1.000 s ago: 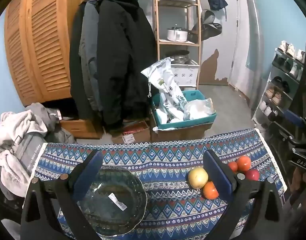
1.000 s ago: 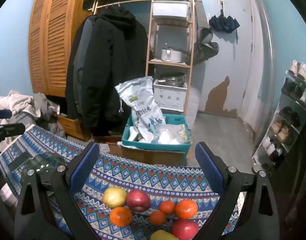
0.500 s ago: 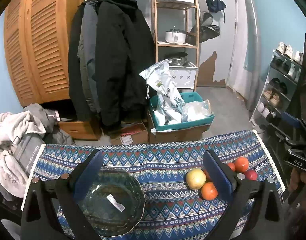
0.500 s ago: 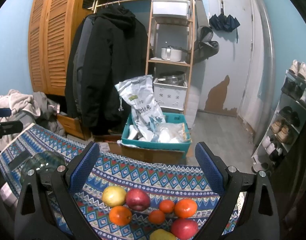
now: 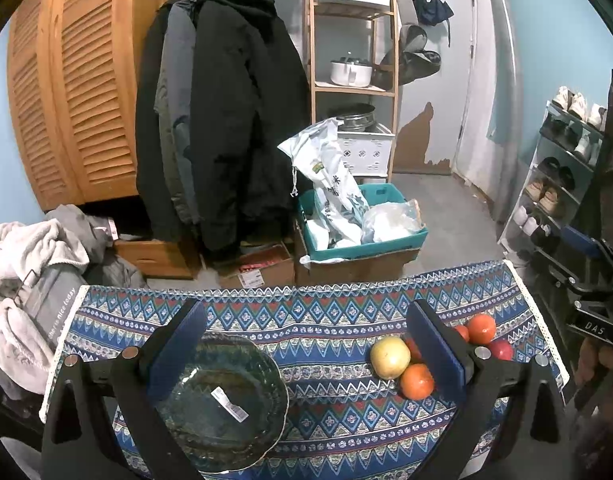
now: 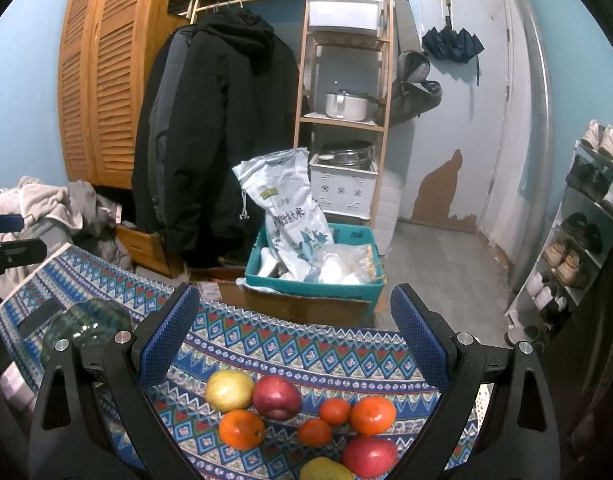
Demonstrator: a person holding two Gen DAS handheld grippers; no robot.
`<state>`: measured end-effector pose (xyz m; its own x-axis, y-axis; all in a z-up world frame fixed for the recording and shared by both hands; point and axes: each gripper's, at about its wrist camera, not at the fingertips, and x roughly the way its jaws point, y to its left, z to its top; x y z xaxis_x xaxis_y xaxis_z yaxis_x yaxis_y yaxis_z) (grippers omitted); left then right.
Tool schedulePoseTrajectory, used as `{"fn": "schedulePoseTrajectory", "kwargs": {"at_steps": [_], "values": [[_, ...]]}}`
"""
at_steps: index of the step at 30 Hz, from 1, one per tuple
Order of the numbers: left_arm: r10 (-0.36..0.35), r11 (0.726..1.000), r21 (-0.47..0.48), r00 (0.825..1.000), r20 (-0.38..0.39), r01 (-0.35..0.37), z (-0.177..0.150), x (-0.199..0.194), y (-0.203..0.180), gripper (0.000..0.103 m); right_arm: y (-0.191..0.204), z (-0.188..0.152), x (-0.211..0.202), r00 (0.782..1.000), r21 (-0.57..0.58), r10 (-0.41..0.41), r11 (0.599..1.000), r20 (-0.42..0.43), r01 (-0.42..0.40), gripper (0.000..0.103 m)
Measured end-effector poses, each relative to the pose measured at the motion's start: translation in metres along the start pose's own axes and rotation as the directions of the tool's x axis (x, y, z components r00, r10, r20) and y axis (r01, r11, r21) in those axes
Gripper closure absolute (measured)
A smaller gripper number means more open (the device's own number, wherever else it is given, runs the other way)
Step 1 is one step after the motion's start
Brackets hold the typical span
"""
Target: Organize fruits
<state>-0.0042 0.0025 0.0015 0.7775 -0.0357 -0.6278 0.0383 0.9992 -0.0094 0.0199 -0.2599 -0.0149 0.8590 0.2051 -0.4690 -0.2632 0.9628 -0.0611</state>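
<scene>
Table cover: a blue patterned woven cloth [image 5: 326, 332] spans the table, white-edged at its left and right ends.
Bowl: a dark green glass bowl with a scalloped rim [image 5: 222, 400] sits on the left part of the cloth, a white sticker inside it; nothing else lies in it.
Left tongs: the left gripper with blue padded fingers [image 5: 306, 344] hangs wide apart above the cloth and grips nothing; its left finger overlaps the bowl's near-left rim in view.
Right tongs: the right gripper with blue mesh-padded fingers [image 6: 294, 336] also stands wide and holds nothing, with the fruit cluster below and between its fingers.
Fruit cluster: all on the right part of the cloth, well apart from the bowl.
Largest fruits: a yellow-green round apple [image 6: 229, 390] touches a dark red apple [image 6: 277, 397]; a second red apple [image 6: 369, 456] lies nearer.
Oranges: one large orange [image 6: 241, 429], another large orange [image 6: 372, 415], two small tangerines [image 6: 334, 411] between them.
Bottom edge: a yellow fruit [image 6: 326, 470], cut off by the frame, possibly a lemon or pear.
</scene>
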Motion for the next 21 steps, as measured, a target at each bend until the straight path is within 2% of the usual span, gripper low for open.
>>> {"fn": "schedulePoseTrajectory", "kwargs": {"at_steps": [21], "values": [[-0.014,1.0,-0.003,1.0,-0.002,0.014,0.0025,0.0008,-0.0028,0.001,-0.0013,-0.0001,0.0015,1.0,0.002,0.001,1.0,-0.013,-0.001,0.008]]}}
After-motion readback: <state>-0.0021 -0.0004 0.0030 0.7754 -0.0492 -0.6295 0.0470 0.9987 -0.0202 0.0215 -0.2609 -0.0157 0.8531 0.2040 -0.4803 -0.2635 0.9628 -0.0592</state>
